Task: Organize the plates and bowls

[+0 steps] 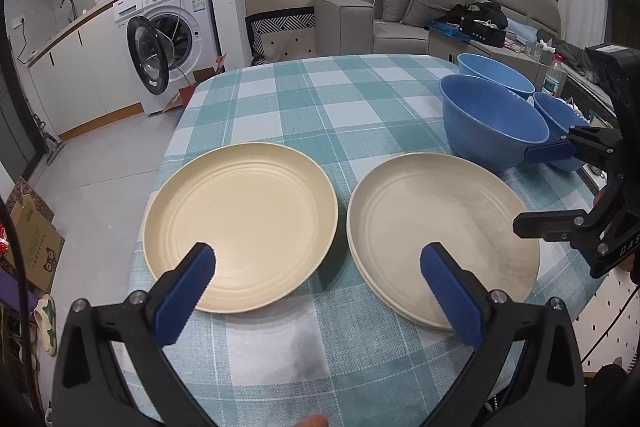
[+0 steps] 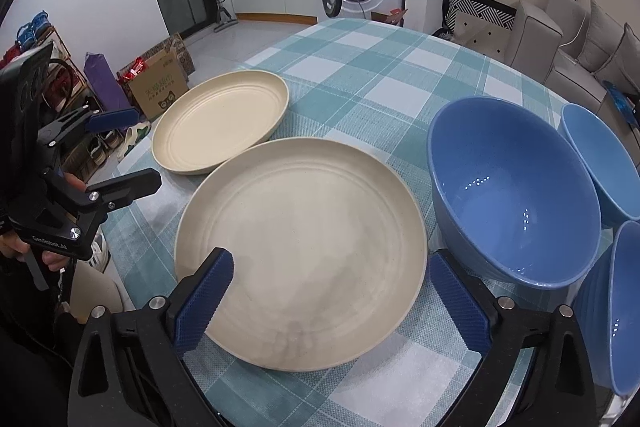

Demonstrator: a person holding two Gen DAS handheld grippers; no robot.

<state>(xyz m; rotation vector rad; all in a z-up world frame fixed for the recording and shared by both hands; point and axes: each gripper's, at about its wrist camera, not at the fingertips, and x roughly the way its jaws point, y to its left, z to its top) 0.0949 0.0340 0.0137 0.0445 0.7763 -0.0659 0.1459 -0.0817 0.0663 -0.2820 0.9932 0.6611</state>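
Lying flat and mouth-up on the checked tablecloth (image 1: 320, 99), two cream plates sit side by side near the table's near edge: the left plate (image 1: 240, 227) and the right plate (image 1: 440, 239), rims close but, from the left wrist view, apart. Being round, neither has a long axis. From the right wrist view the right plate (image 2: 300, 251) overlaps the left plate's (image 2: 220, 123) outline; contact cannot be confirmed.

Three blue bowls stand upright, openings upward, at the table's right side: the large bowl (image 2: 516, 195) just beside the right plate, the far bowl (image 2: 600, 163) behind it, and the near bowl (image 2: 624, 307) at the right edge. Whether the bowls touch one another cannot be told.

Left gripper (image 1: 316, 291): fingers spread wide and released, nothing between the pads; one blue fingertip overlies the left plate's near rim in view, the other the right plate's.

Right gripper (image 2: 332, 299): fingers likewise spread wide and released, straddling the right plate's near portion without pressing on it. Contact with the rim cannot be determined.
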